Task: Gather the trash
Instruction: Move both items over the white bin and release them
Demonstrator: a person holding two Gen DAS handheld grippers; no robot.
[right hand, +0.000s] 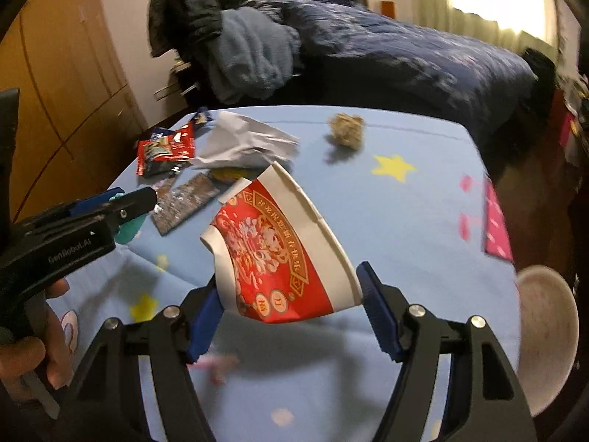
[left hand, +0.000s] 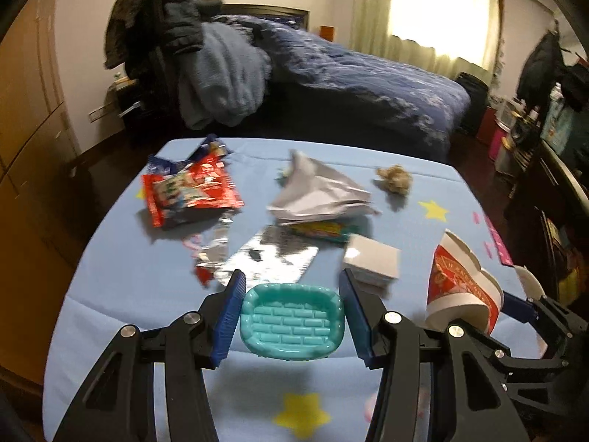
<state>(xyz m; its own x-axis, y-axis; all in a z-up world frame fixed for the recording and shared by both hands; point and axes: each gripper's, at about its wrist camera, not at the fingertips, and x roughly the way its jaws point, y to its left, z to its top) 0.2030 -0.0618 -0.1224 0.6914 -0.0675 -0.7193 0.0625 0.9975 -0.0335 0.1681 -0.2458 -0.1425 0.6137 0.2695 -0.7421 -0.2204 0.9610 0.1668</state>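
My left gripper (left hand: 292, 315) is shut on a teal dish (left hand: 293, 326) and holds it above the near part of the blue table (left hand: 121, 258). My right gripper (right hand: 291, 315) is shut on a squashed red and white paper cup (right hand: 279, 254), tilted, lifted off the table; the cup also shows in the left wrist view (left hand: 462, 289). Trash lies on the far half: a red snack bag (left hand: 189, 193), a grey crumpled bag (left hand: 316, 189), a silver foil wrapper (left hand: 272, 258), a brown paper ball (left hand: 395, 180) and a small white box (left hand: 373, 259).
A white bowl (right hand: 546, 335) sits at the table's right edge, near the right gripper. A pink strip (right hand: 497, 221) hangs on the right side. A bed with a dark blue quilt (left hand: 368, 84) and a chair heaped with clothes (left hand: 191, 55) stand beyond the table.
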